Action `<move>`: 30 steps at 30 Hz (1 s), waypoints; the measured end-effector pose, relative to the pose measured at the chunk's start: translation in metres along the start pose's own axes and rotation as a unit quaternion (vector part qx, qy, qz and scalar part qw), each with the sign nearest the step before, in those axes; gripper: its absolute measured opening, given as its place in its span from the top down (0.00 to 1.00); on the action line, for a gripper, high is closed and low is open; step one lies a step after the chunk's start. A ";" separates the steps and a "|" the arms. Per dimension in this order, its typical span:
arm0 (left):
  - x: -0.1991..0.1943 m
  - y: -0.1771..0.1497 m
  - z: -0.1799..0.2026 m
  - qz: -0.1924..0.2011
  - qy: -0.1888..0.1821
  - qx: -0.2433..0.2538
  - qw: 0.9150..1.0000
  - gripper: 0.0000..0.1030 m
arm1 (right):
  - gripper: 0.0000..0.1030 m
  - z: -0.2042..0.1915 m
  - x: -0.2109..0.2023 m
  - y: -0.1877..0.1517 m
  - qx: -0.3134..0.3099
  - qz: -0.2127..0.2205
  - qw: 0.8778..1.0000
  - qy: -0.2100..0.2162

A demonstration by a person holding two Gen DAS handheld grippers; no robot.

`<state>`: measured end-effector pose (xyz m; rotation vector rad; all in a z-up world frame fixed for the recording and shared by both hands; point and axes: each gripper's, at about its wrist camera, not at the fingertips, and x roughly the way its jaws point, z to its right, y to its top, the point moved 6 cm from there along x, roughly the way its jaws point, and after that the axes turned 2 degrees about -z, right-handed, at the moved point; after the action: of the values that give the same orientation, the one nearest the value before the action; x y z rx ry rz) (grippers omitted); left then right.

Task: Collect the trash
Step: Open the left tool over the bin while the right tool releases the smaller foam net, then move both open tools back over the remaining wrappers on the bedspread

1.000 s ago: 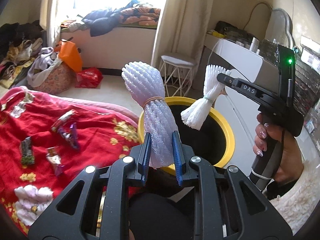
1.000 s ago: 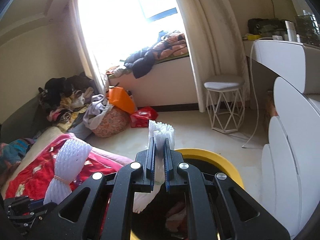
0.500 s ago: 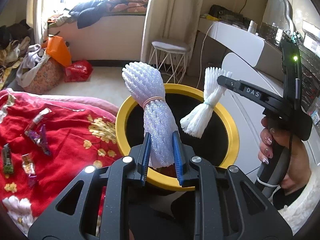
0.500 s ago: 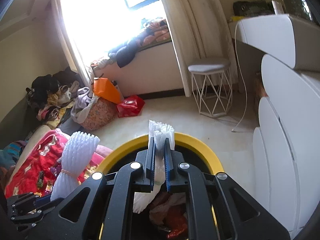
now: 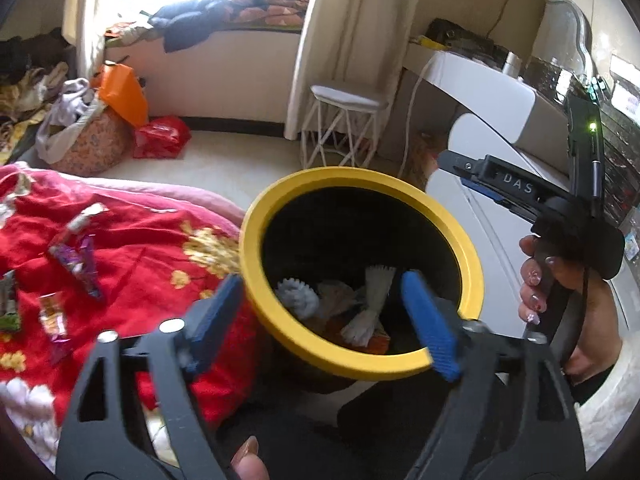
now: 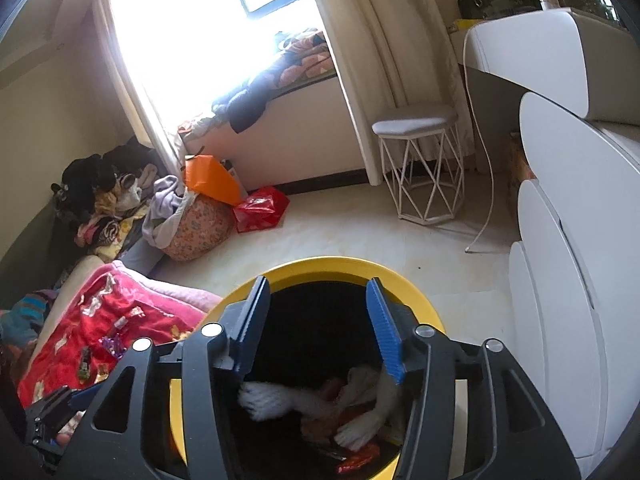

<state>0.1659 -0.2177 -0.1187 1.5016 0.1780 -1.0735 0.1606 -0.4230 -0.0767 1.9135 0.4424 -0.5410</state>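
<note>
A black bin with a yellow rim (image 5: 360,178) (image 6: 340,264) stands below both grippers. Two foam fruit nets lie loose inside it on other rubbish: a bluish one (image 5: 298,296) (image 6: 272,396) and a white one (image 5: 374,300) (image 6: 360,428). My left gripper (image 5: 324,320) hangs over the bin's near rim, its jaws opening wide with nothing between them. My right gripper (image 6: 318,320) (image 5: 456,164) is over the bin's right side, jaws opening and empty, held by a hand (image 5: 560,280). Several snack wrappers (image 5: 76,256) lie on the red blanket (image 5: 140,248).
The red flowered blanket (image 6: 92,320) lies left of the bin. A white dresser (image 6: 568,240) rises close on the right. A wire stool (image 6: 420,168), a red bag (image 6: 260,208), an orange bag (image 6: 208,180) and heaped clothes (image 6: 100,200) stand further back on the pale floor.
Both grippers have opened and let go of their foam nets, which now lie in the bin. Both hands came down closer to the bin.
</note>
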 end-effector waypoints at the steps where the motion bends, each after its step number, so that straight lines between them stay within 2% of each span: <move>1: -0.005 0.000 -0.003 0.004 0.008 -0.001 1.000 0.18 | 0.47 -0.004 -0.002 0.001 -0.003 0.002 1.000 0.003; 3: -0.015 -0.001 -0.012 0.013 0.024 -0.008 1.000 0.10 | 0.44 -0.015 -0.004 0.001 -0.012 0.005 1.000 0.013; 11: -0.046 -0.004 -0.042 0.034 0.062 -0.038 0.997 0.10 | 0.36 -0.058 -0.015 0.003 -0.046 0.009 0.998 0.046; 22: -0.084 -0.011 -0.077 0.064 0.089 -0.065 0.992 0.10 | 0.33 -0.121 -0.025 -0.004 -0.099 0.003 0.991 0.095; 30: -0.113 -0.014 -0.116 0.086 0.125 -0.093 0.984 0.10 | 0.32 -0.167 -0.027 -0.017 -0.132 -0.010 0.983 0.124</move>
<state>0.1524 -0.0636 -0.0674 1.4495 0.3097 -0.7079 0.1575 -0.2640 -0.0168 1.7260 0.6621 -0.2413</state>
